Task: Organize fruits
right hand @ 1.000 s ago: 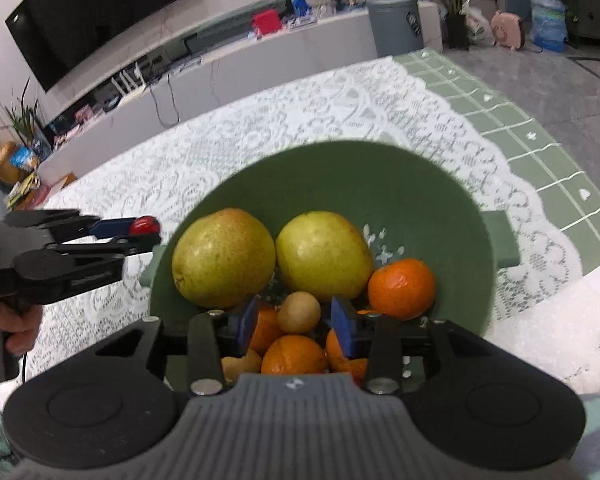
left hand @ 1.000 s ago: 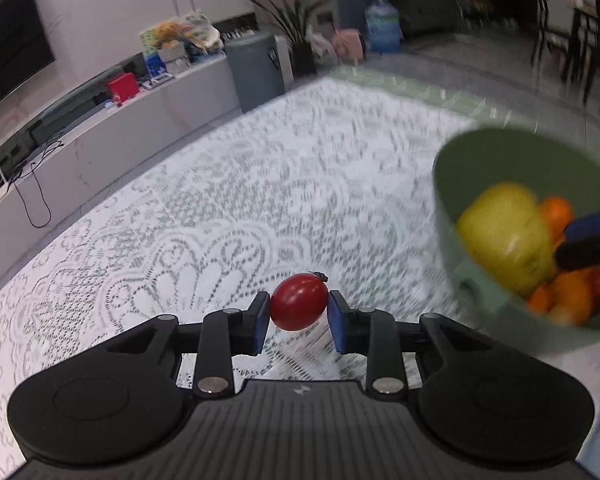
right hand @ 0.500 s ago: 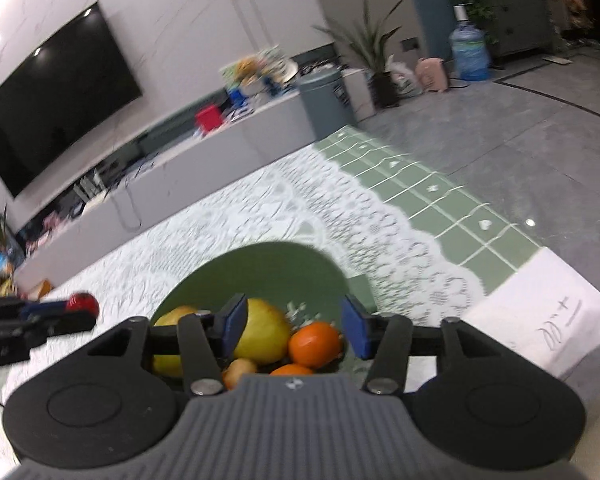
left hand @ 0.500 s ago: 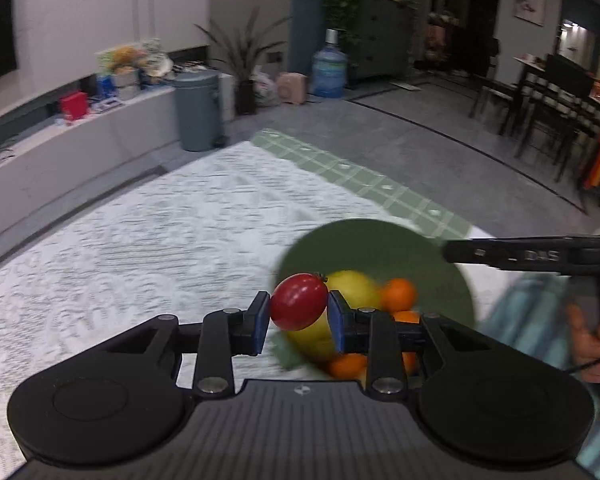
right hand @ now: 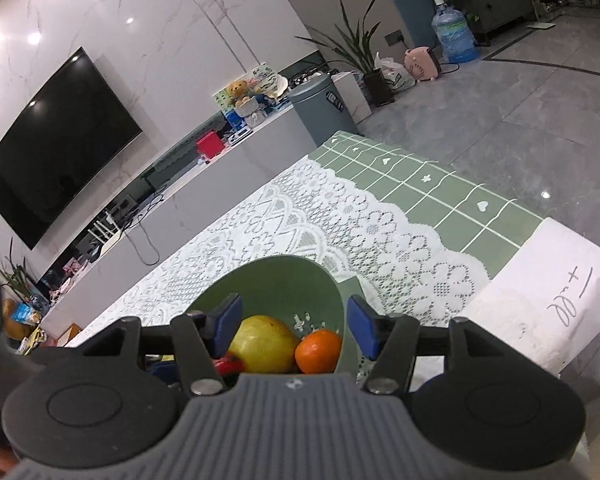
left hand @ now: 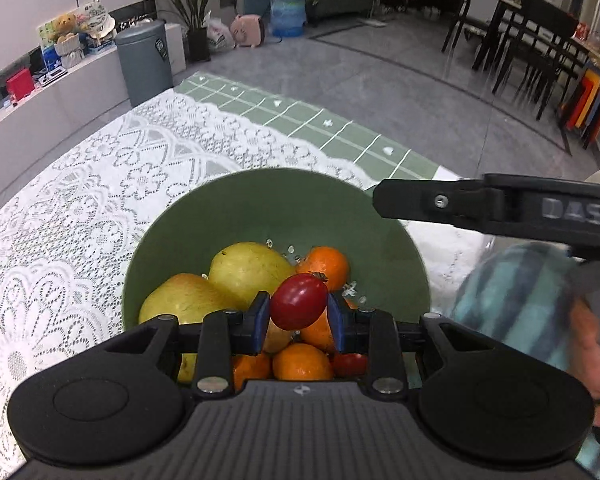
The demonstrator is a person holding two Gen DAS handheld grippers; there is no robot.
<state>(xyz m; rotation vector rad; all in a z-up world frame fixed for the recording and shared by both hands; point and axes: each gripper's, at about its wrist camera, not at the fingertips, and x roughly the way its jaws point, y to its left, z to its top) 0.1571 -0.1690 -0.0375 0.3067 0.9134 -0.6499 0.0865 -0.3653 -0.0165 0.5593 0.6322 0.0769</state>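
Left gripper (left hand: 299, 316) clamps 1 cherry tomato (left hand: 299, 306) above the green bowl (left hand: 276, 204) (pears, oranges inside); right gripper (right hand: 294, 324) is opening, empty.

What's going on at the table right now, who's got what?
A person is sorting fruit into a green bowl on the lace tablecloth. The left gripper is shut on a cherry tomato, held over the bowl, above pears and oranges already inside. The right gripper holds nothing, its jaws opening, raised beside the bowl.
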